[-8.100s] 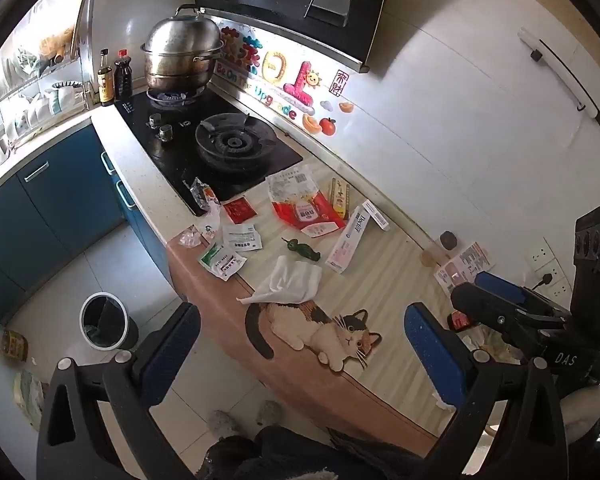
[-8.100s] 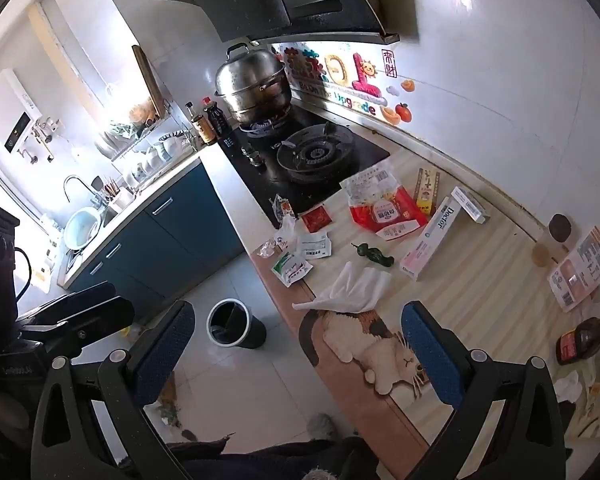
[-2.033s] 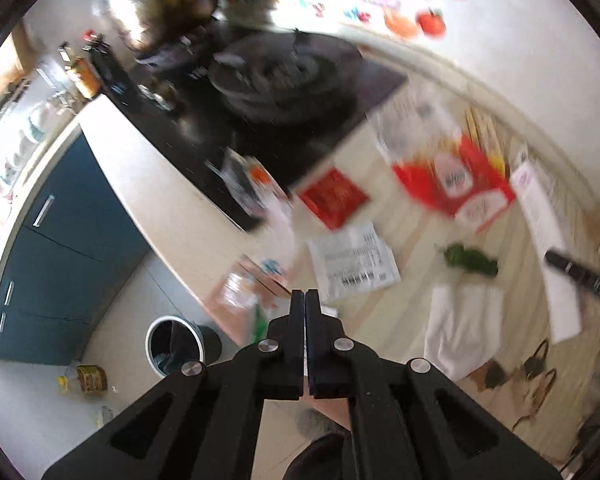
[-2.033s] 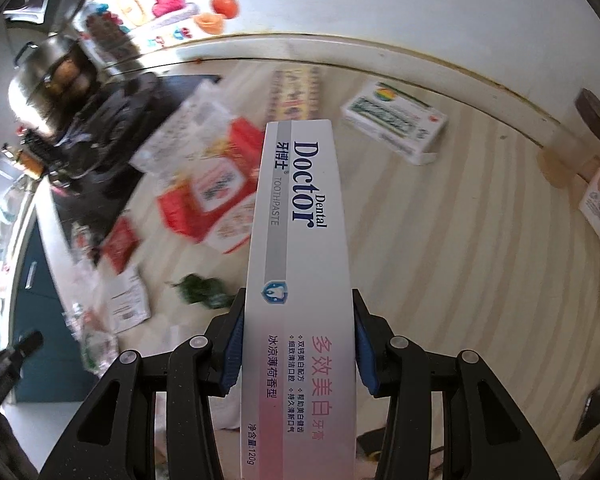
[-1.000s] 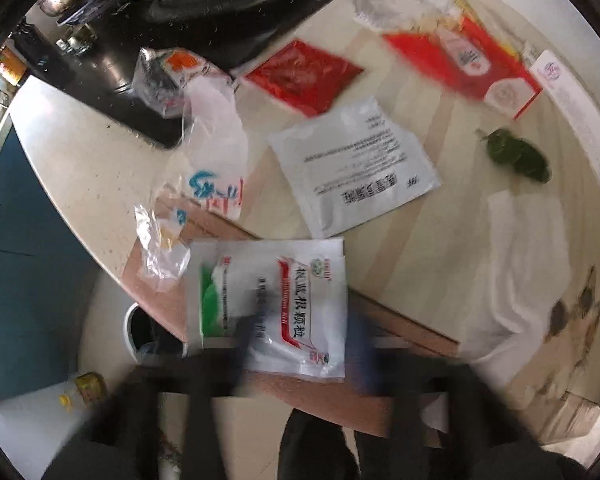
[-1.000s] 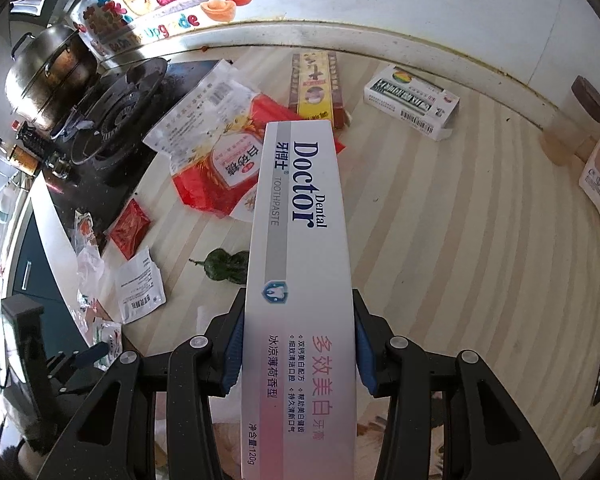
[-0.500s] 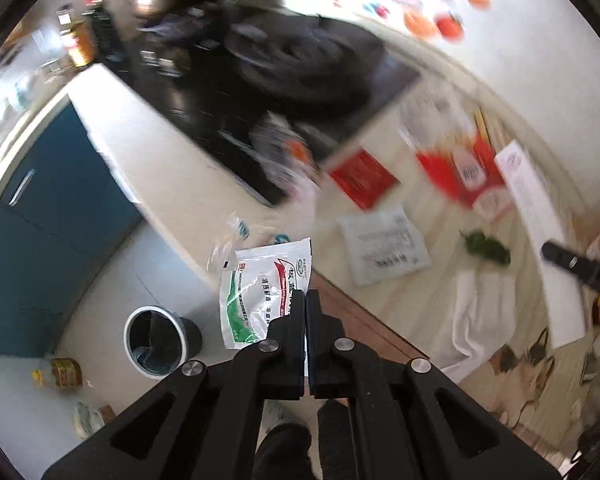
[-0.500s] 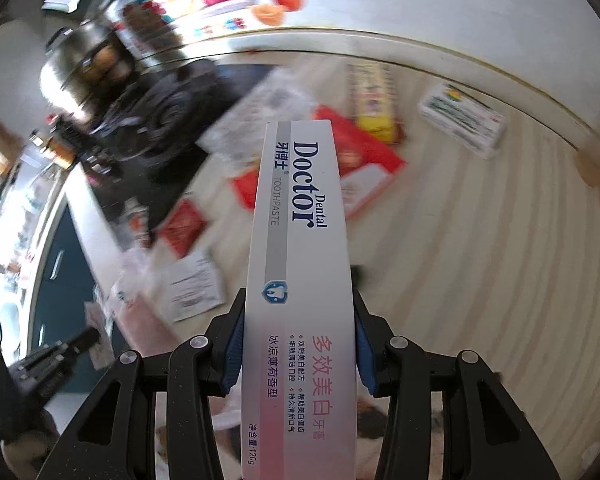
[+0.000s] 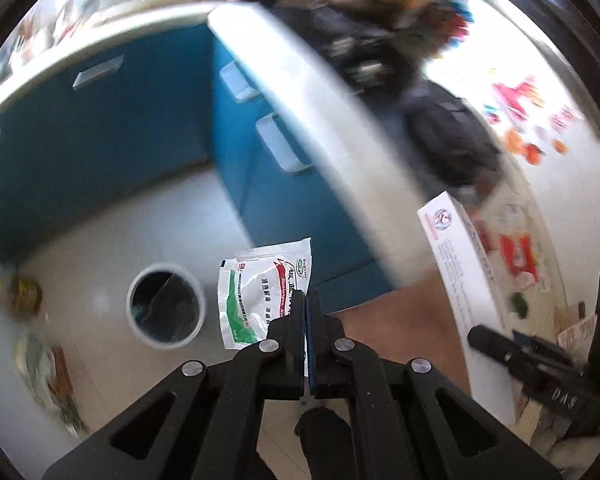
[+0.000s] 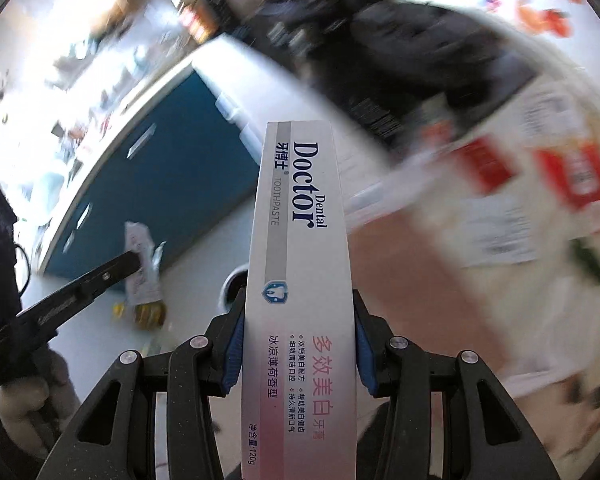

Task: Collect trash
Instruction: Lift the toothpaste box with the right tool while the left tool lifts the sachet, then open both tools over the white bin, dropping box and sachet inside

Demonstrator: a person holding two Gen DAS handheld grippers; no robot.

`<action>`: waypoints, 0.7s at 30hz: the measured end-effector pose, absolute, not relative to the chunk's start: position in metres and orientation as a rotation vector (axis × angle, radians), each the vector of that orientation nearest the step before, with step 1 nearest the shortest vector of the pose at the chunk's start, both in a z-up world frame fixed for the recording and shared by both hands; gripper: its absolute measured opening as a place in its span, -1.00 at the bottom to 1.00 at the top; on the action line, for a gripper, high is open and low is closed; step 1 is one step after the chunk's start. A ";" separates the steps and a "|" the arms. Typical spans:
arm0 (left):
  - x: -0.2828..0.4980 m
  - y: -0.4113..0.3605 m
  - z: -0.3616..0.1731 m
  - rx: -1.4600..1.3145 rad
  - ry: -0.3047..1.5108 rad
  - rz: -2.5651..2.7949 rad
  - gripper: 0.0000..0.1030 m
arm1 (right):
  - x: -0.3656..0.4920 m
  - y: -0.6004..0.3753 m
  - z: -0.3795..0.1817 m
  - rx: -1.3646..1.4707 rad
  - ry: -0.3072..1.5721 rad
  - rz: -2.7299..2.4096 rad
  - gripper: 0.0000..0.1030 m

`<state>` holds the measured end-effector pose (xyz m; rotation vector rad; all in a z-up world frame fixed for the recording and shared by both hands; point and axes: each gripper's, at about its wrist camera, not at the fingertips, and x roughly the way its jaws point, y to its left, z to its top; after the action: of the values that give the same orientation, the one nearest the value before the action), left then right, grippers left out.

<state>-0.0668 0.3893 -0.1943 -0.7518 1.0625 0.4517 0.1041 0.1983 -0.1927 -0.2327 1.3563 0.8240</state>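
Note:
My left gripper [image 9: 307, 300] is shut on a white sachet [image 9: 260, 292] with green and red print, which hangs over the floor just right of the round waste bin [image 9: 165, 306]. My right gripper [image 10: 300, 344] is shut on a long white toothpaste box [image 10: 300, 240] that stands up between its blue pads. In the left wrist view that box [image 9: 456, 276] and the right gripper's finger [image 9: 500, 350] show at the right. In the right wrist view the left gripper's finger [image 10: 84, 284] holds the sachet [image 10: 142, 264] at the left; the bin [image 10: 234, 284] peeks out behind the box.
Blue cabinet fronts [image 9: 100, 132] and the pale counter edge [image 9: 340, 120] run behind. More wrappers [image 10: 540, 184] lie blurred on the wooden counter at the right. A yellow-capped bottle [image 9: 22, 292] stands on the tiled floor left of the bin. A gloved hand [image 10: 20, 400] holds the left gripper.
Both grippers have swung off the counter, out over the floor by the bin, each still holding its item. The view has rolled and is blurred by motion.

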 end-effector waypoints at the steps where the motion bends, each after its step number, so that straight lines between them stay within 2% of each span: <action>1: -0.078 0.402 -0.215 -0.779 1.085 0.466 -1.00 | 0.086 0.221 -0.213 -0.251 1.385 0.838 -0.08; 3: -0.104 0.433 -0.267 -0.855 1.132 0.486 -1.00 | 0.059 0.251 -0.252 -0.278 1.429 0.852 -0.08; 5: -0.130 0.469 -0.342 -0.929 1.202 0.517 -1.00 | 0.036 0.285 -0.311 -0.291 1.506 0.856 -0.08; 13: -0.170 0.545 -0.597 -1.131 1.346 0.572 -1.00 | -0.044 0.391 -0.590 -0.368 1.759 0.887 -0.08; 16: -0.173 0.557 -0.663 -1.209 1.355 0.557 -1.00 | -0.066 0.419 -0.676 -0.446 1.848 0.900 -0.08; 21: -0.172 0.568 -0.736 -1.259 1.442 0.541 -1.00 | -0.091 0.443 -0.768 -0.563 1.949 0.876 -0.05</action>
<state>-0.1721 0.5676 -0.7360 -1.2595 1.4420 0.5413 -0.0911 0.4431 -0.7684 -0.5634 1.9489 0.8761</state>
